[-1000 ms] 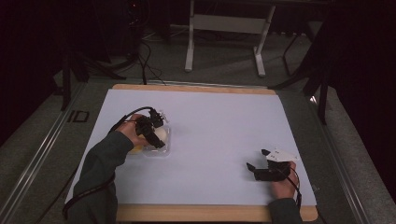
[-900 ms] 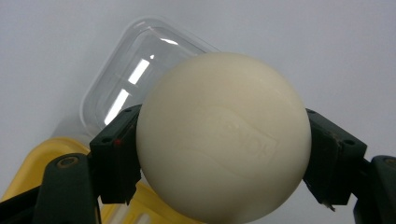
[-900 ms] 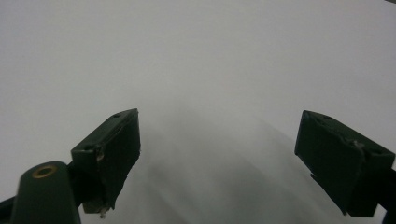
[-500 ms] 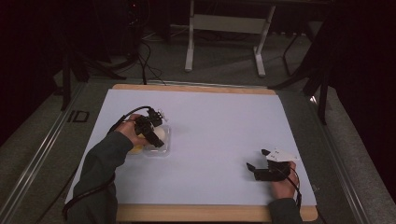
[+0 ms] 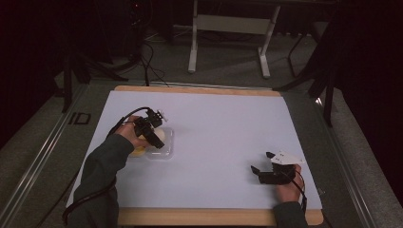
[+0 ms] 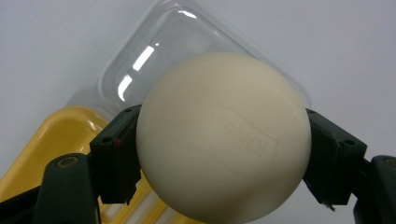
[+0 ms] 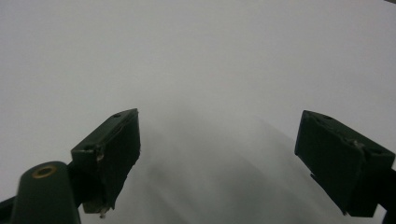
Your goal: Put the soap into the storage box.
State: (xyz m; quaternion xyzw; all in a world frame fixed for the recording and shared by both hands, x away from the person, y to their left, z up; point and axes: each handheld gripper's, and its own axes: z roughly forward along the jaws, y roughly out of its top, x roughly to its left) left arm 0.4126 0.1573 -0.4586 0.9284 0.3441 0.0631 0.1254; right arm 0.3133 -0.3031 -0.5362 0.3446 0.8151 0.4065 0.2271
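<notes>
A cream oval bar of soap [image 6: 223, 140] with a faint embossed word is clamped between the two black jaws of my left gripper [image 6: 224, 154], held just above an open soap case. The case's clear lid [image 6: 154, 60] lies flat on the white sheet and its yellow tray [image 6: 56, 140] sits beside it. In the high view the left gripper [image 5: 154, 137] hangs over the clear lid [image 5: 161, 151] at the table's left, with the soap [image 5: 159, 135] at its tip. My right gripper [image 5: 260, 167] rests open near the front right, nothing between its jaws [image 7: 219, 158].
A white sheet [image 5: 214, 128] covers the wooden table [image 5: 199, 217]. Beyond the far edge stands a white metal frame [image 5: 228, 28] on a dark floor, with cables [image 5: 142, 52] at the back left.
The left hand has shifted slightly over the soap case with the soap in its jaws. The right gripper has stayed put.
</notes>
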